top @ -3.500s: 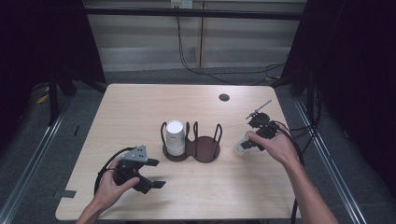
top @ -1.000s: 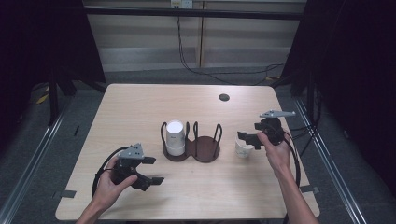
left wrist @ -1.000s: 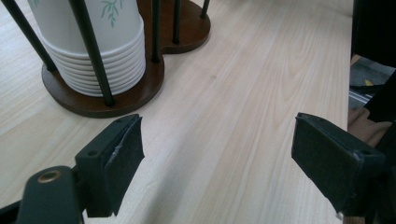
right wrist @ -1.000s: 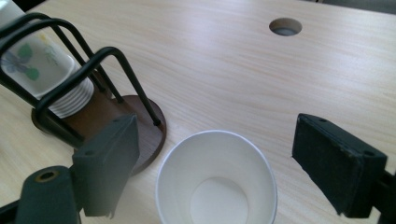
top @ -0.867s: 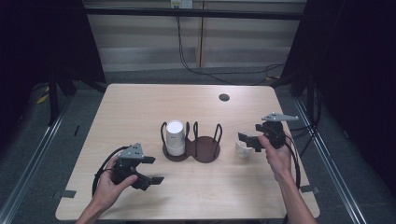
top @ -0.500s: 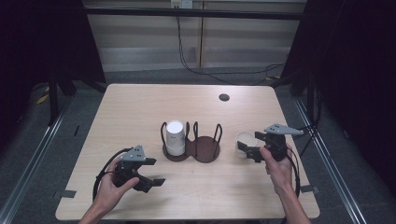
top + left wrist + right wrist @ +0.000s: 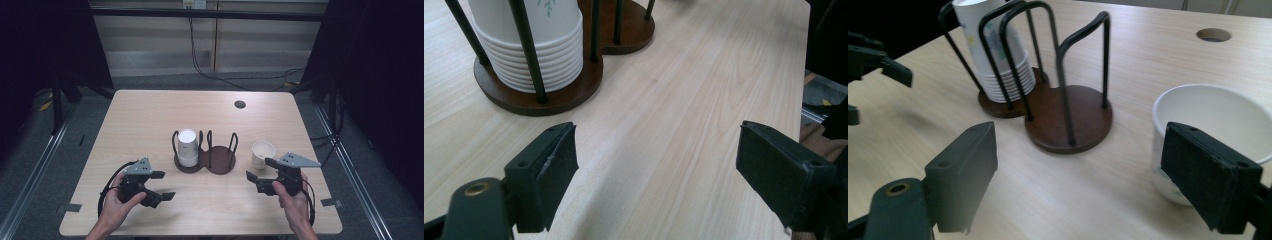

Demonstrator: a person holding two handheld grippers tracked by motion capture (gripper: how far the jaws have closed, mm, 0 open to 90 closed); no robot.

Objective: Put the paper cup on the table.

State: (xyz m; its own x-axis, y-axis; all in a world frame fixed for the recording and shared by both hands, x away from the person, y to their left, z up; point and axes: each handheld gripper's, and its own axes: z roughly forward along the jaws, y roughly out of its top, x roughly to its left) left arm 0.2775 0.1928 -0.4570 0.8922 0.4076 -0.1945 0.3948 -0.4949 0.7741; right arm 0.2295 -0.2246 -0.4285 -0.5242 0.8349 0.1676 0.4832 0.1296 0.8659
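Observation:
A dark wooden two-slot cup holder (image 7: 220, 161) (image 7: 1068, 122) stands mid-table. Its left slot holds a stack of white paper cups (image 7: 187, 147) (image 7: 531, 47) (image 7: 990, 55); the right slot has nothing in it. A single white paper cup (image 7: 263, 153) (image 7: 1205, 117) stands upright on the table to the holder's right. My right gripper (image 7: 259, 170) (image 7: 1078, 150) is open just in front of that cup, with nothing between its pads. My left gripper (image 7: 162, 185) (image 7: 656, 145) is open near the front left, aimed at the stack, holding nothing.
The light wooden table (image 7: 150, 115) has a round cable hole (image 7: 240, 104) (image 7: 1214, 34) at the back right. Cables trail from both grippers toward the near edge. Dark floor and rails surround the table.
My right gripper has drawn back toward the near edge, away from the single cup, which stays upright on the table. The left gripper has not moved.

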